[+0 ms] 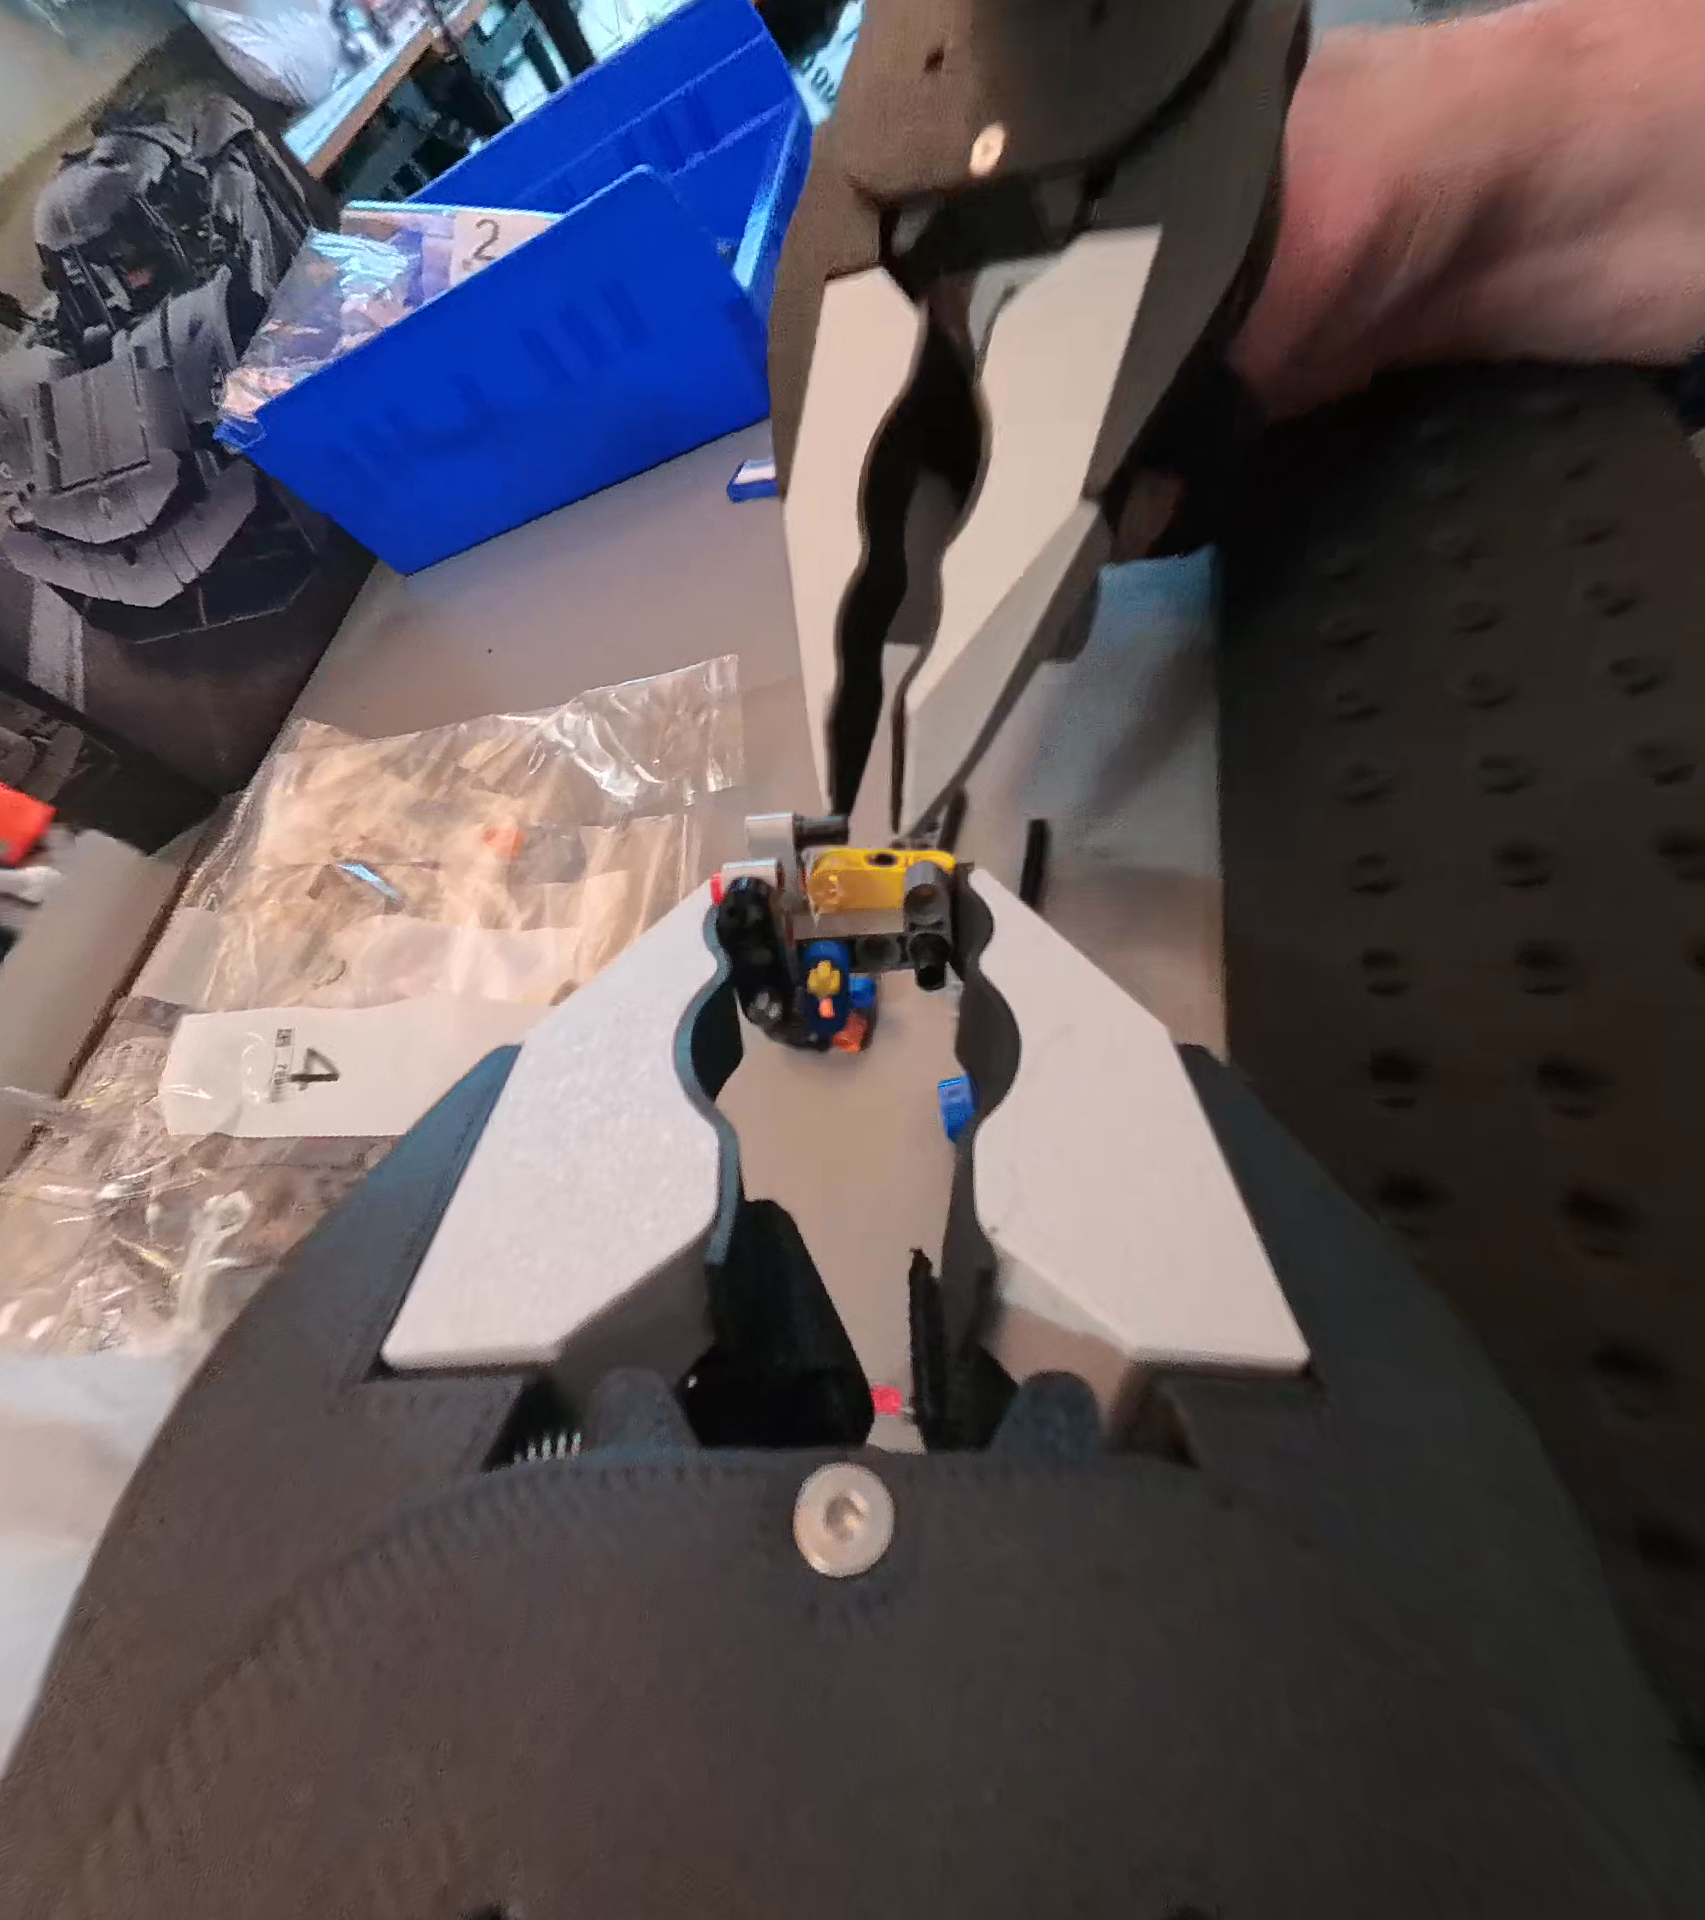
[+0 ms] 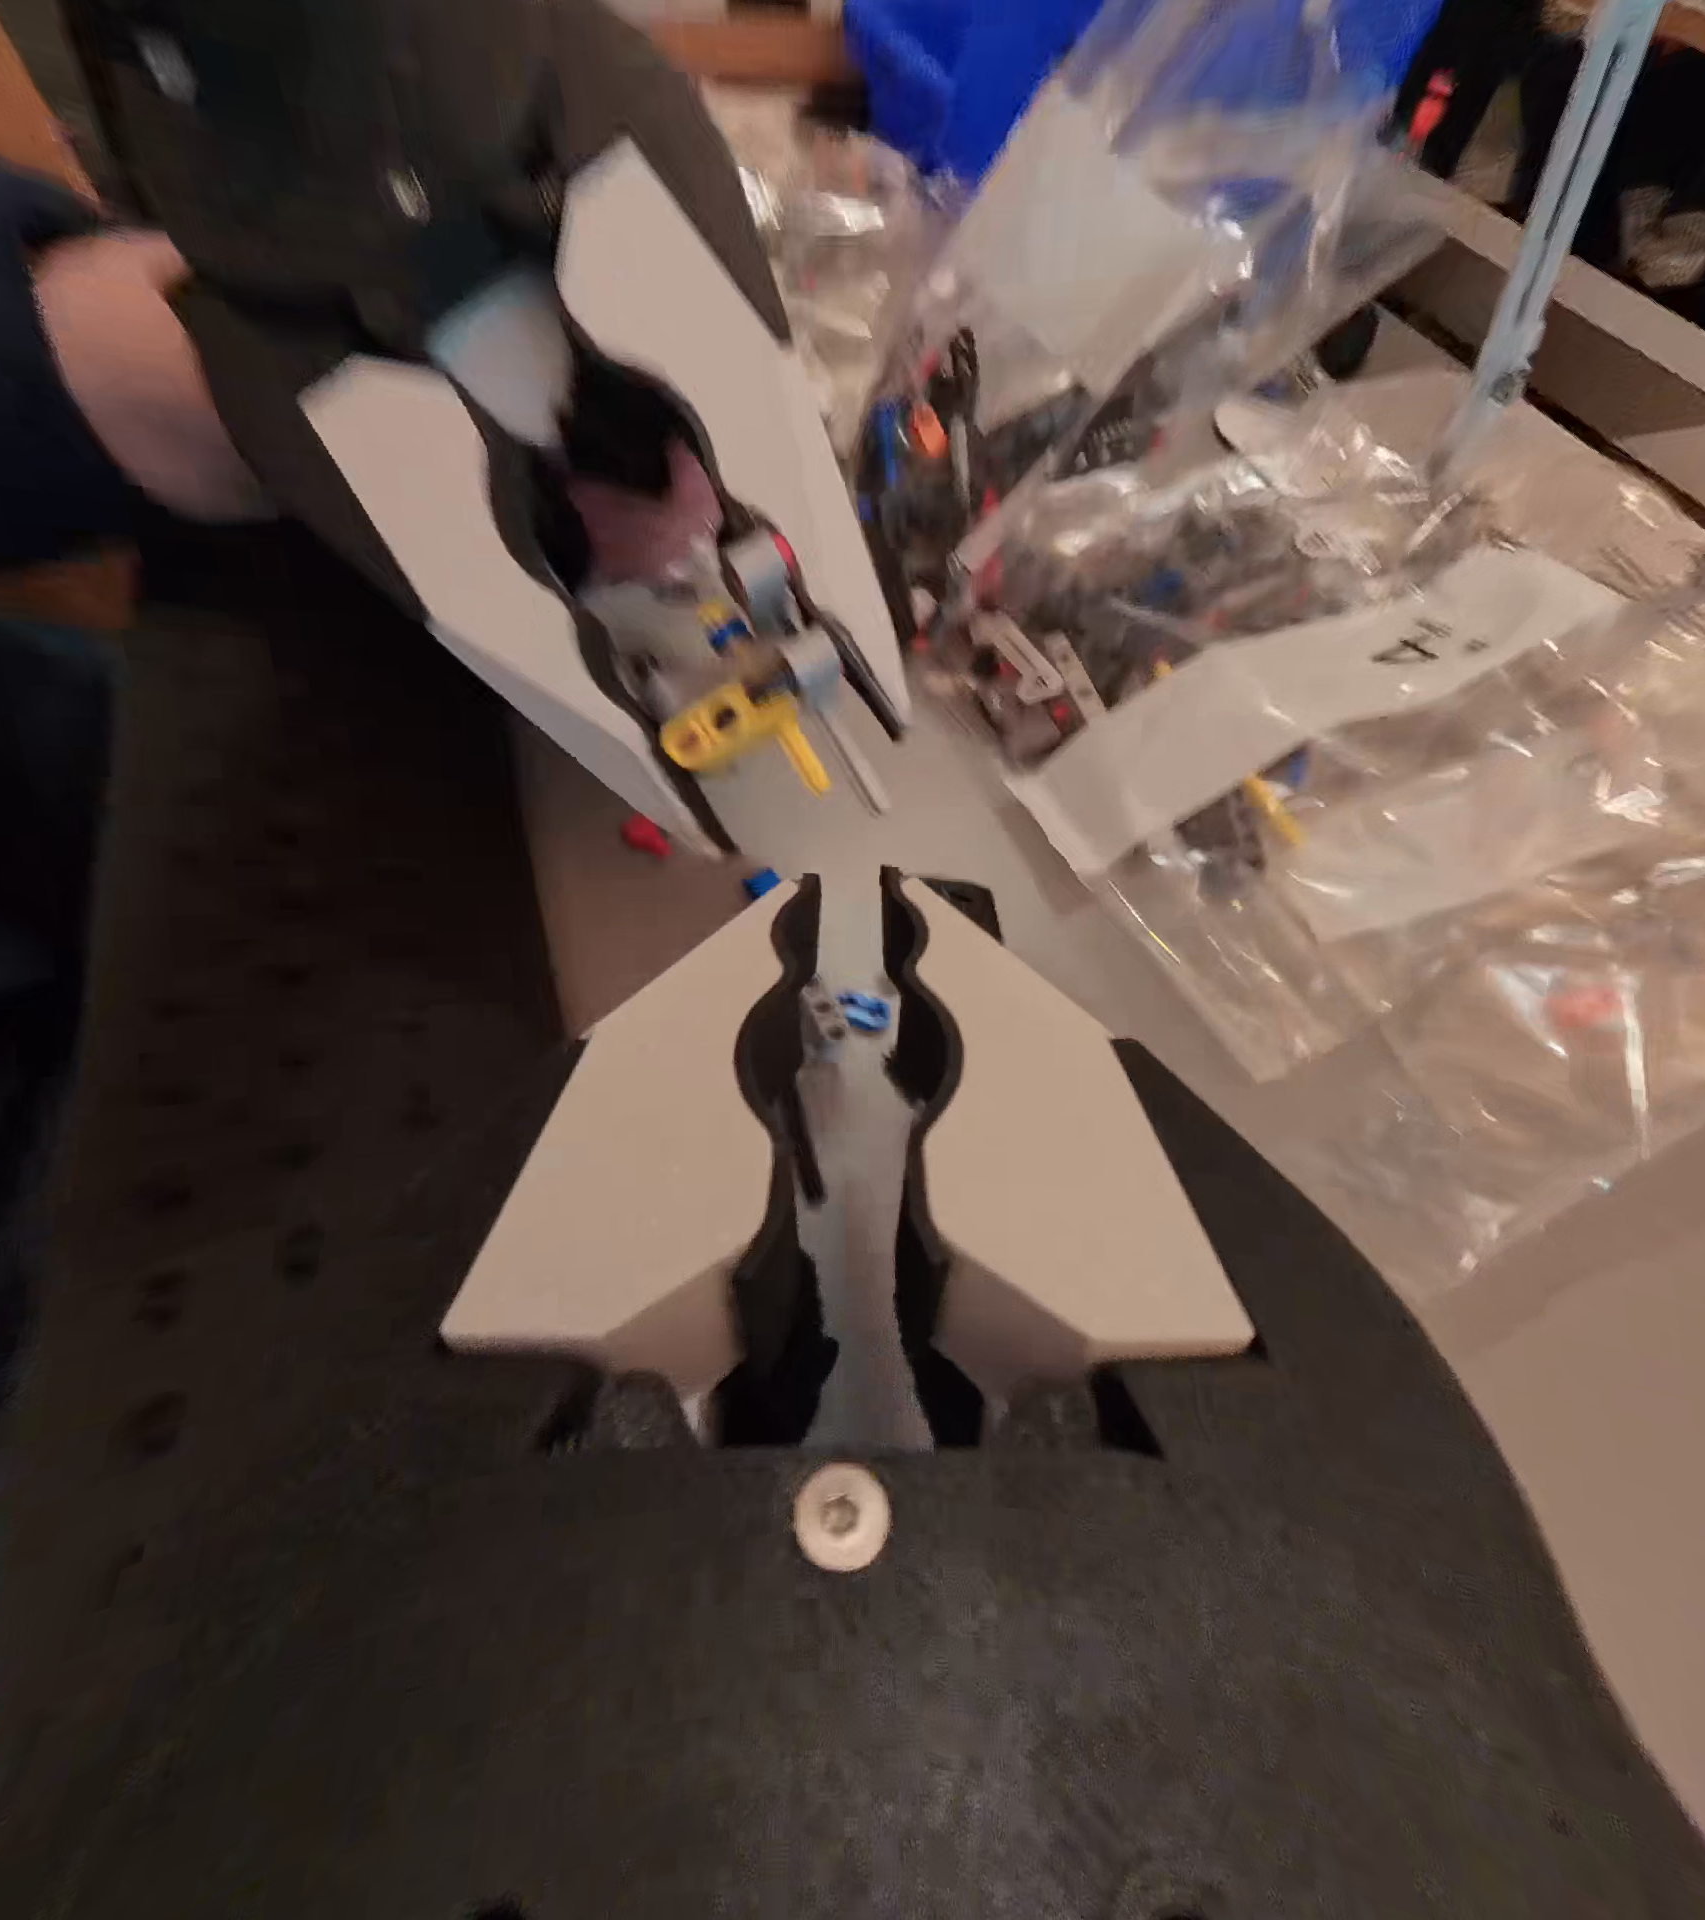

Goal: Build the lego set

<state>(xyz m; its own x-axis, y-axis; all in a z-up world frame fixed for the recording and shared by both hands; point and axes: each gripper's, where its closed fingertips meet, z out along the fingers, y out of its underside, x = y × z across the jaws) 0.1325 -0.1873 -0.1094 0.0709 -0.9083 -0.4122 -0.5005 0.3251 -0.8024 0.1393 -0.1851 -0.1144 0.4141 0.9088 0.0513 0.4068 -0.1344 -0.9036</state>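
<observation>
My left gripper is shut on a small lego assembly of yellow, grey, black and blue parts and holds it above the grey table. In the right wrist view the left gripper comes in from the upper left with the assembly between its tips. My right gripper has a narrow gap between its tips with nothing in it. In the left wrist view the right gripper points down just above the assembly. A small grey and blue piece lies on the table below.
A blue bin and the dark set box stand at the back left. Clear bags of parts cover the table's side. Loose blue and red pieces lie near the table edge, beside a dark perforated surface.
</observation>
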